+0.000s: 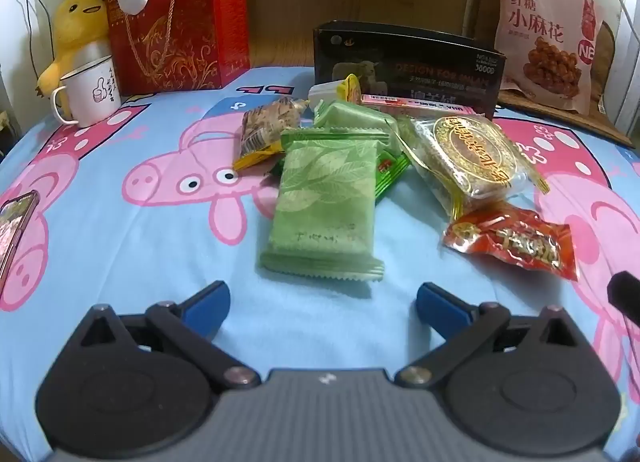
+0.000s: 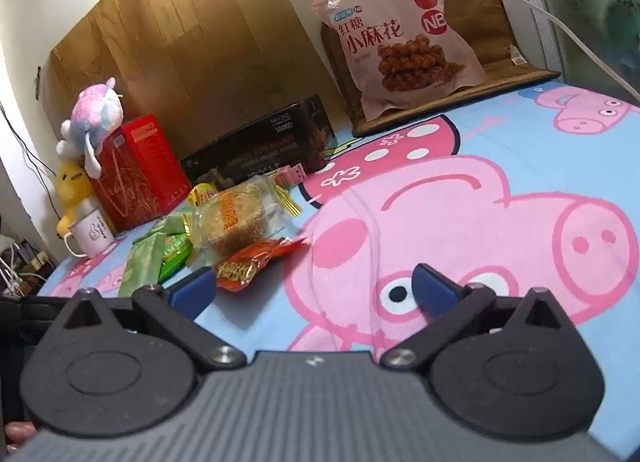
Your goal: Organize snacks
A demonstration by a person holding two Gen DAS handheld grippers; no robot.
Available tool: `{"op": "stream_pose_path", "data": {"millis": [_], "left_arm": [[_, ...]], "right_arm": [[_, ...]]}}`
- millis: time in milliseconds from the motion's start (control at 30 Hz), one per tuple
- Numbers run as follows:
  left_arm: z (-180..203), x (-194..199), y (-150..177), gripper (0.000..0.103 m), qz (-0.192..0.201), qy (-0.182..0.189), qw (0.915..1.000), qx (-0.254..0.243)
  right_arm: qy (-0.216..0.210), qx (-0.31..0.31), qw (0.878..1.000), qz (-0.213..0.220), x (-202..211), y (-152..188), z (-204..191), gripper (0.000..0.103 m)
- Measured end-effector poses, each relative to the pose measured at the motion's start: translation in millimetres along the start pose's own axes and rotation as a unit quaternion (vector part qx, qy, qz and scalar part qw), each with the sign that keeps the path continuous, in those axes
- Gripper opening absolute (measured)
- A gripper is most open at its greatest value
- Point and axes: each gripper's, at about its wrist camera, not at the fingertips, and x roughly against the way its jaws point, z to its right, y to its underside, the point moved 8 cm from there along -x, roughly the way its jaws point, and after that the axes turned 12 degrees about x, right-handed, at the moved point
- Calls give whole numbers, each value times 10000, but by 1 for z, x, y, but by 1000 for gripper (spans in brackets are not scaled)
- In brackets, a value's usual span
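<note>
Surface: cartoon-pig sheet (image 1: 120,262), soft, so packets may slide.
Left gripper (image 1: 322,304): jaws apart, empty, just before green packet (image 1: 326,197).
Pile: beside black box (image 1: 404,65); crowded, neighbours may drag.
Right gripper (image 2: 316,290): jaws apart, empty, beside red packet (image 2: 250,264).

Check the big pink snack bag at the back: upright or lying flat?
Upright: the pink snack bag stands on its bottom edge, leaning back against the brown board behind it.

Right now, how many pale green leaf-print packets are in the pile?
2. One green packet lies nearest the left gripper; a second green packet sits behind it. More may hide underneath.
</note>
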Motion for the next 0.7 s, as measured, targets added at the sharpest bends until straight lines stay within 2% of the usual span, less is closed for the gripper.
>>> {"op": "stream_pose_path", "data": {"millis": [167, 300, 433, 500, 533, 567, 667, 700], "left_arm": [[0, 6, 2, 103, 209, 98, 9997, -104], [-3, 7, 11, 103, 610, 366, 9969, -322], [-7, 11, 11, 103, 577, 694, 9948, -478], [-9, 12, 7, 103, 457, 921, 9937, -437], [-14, 16, 6, 102, 421, 1106, 9923, -373], [-17, 18, 3, 100, 395, 1239, 9910, -307], [-22, 29, -16, 87, 456, 1652, 9852, 14], [-19, 34, -25, 84, 463, 1872, 9812, 88]], "right_arm": [[77, 214, 9997, -45, -4, 2, -11, 103], [46, 308, 9994, -157, -4, 0, -6, 103], [-239, 468, 9983, -257, -8, -4, -10, 103], [-414, 611, 9969, -281, -10, -9, -15, 98], [-499, 714, 9957, -309, -12, -13, -19, 89], [-572, 831, 9943, -337, -16, -18, -23, 81], [-696, 1176, 9901, -319, -25, -33, -29, 68], [-742, 1288, 9884, -313, -31, -39, -30, 67]]}}
